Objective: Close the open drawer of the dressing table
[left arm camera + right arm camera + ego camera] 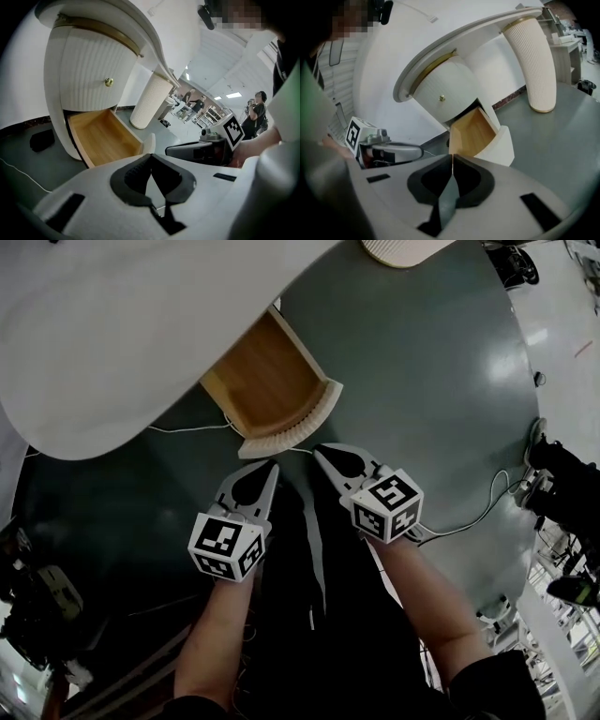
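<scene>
The dressing table (112, 343) is white with a rounded top. Its lower drawer (272, 381) is pulled out, showing a bare wooden inside and a ribbed white curved front (298, 429). The same drawer (105, 138) shows in the left gripper view, below a ribbed upper drawer with a brass knob (108, 82). The drawer (476, 133) also shows in the right gripper view. My left gripper (272, 468) and right gripper (319, 454) hover just short of the drawer front, both shut with nothing between the jaws.
A ribbed white table leg (534, 65) stands on the grey floor (422, 381). A thin white cable (187, 428) runs along the floor by the drawer. Dark equipment (567, 488) sits at the right edge. People stand far off in the left gripper view (255, 108).
</scene>
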Demonstrator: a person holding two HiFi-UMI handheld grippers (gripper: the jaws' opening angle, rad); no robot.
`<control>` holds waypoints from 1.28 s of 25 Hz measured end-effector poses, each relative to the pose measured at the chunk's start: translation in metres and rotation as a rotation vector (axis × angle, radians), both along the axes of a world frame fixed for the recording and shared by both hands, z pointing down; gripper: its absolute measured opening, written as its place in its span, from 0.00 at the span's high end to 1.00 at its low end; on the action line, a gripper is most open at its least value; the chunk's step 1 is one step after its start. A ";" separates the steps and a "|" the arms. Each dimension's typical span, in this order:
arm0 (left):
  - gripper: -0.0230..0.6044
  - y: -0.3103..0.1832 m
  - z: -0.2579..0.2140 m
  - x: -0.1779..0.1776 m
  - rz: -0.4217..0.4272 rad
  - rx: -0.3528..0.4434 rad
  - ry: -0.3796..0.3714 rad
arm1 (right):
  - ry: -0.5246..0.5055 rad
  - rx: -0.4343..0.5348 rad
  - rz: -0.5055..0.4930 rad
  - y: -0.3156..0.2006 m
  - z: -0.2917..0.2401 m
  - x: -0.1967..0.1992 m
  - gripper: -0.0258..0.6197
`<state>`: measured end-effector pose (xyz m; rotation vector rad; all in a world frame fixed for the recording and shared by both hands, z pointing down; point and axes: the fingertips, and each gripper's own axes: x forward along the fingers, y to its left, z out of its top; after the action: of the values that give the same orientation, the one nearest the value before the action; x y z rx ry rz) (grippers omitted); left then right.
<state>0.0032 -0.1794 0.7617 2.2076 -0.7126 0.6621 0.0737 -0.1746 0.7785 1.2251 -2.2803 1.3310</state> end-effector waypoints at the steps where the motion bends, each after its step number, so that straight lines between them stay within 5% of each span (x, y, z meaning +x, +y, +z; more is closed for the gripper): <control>1: 0.95 0.001 0.005 -0.001 -0.009 -0.003 -0.002 | 0.006 -0.001 -0.001 0.000 0.006 0.001 0.93; 16: 0.95 0.016 0.041 -0.017 -0.063 0.013 -0.075 | 0.070 0.013 -0.028 -0.012 0.056 0.043 0.88; 23: 0.95 0.024 0.031 -0.024 -0.109 0.029 -0.062 | 0.082 0.030 -0.115 -0.011 0.066 0.017 0.88; 32: 0.95 0.025 0.042 -0.067 -0.174 0.056 -0.035 | 0.092 0.094 -0.058 -0.030 0.067 0.006 0.89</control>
<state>-0.0642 -0.1540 0.8041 2.1591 -0.9394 0.5998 0.0796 -0.2049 0.8456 1.2126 -2.3181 1.1354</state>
